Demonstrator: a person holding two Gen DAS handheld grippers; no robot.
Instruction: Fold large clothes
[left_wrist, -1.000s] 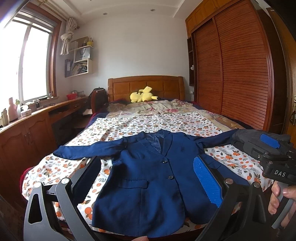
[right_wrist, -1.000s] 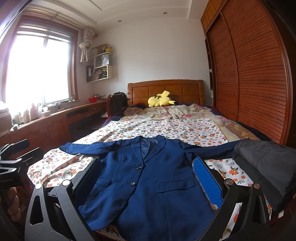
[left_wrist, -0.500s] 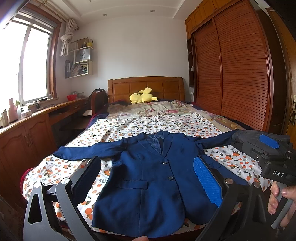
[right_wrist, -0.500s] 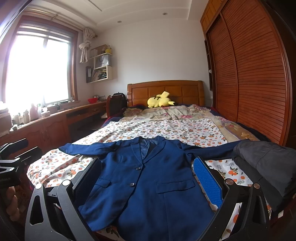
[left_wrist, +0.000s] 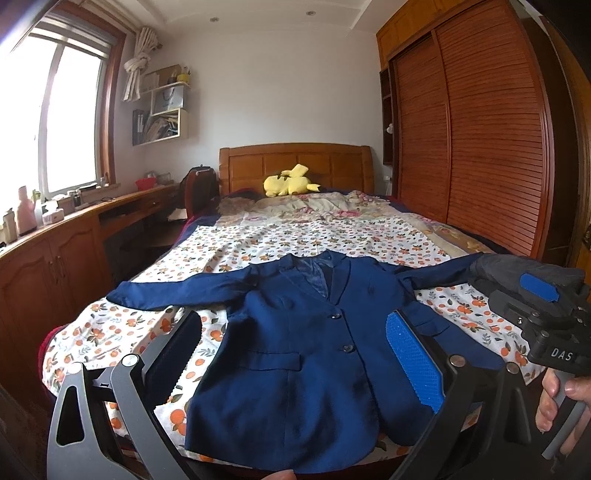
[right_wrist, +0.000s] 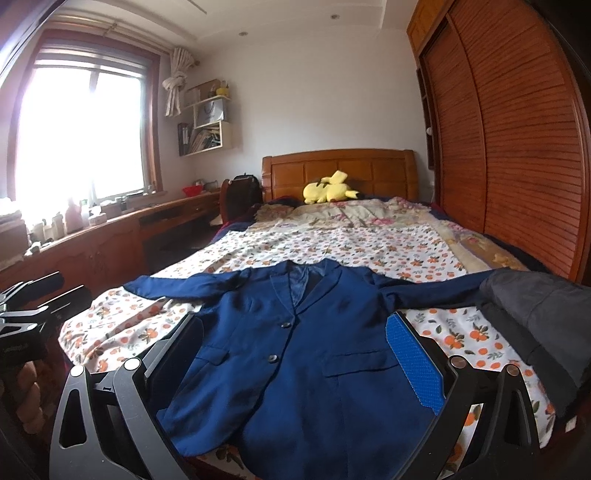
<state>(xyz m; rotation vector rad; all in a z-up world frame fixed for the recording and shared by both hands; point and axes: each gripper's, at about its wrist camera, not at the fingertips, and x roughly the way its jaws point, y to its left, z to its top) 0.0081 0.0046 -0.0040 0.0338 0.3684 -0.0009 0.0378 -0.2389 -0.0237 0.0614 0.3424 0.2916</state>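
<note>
**Jacket's laid out, nothing grabbed yet**

The navy jacket (left_wrist: 295, 343) lies flat, front up, sleeves spread, on the flowery bedspread (left_wrist: 332, 240). Left gripper (left_wrist: 295, 354) and right gripper (right_wrist: 295, 354) both hover wide open, empty. I'd pinch a sleeve cuff first, fold inward, and avoid snagging the sheet.

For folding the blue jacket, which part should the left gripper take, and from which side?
Probably the cuff of the outstretched sleeve. The blue jacket lies flat, buttoned, face up; the open left gripper could come from the bed's window side.
</note>
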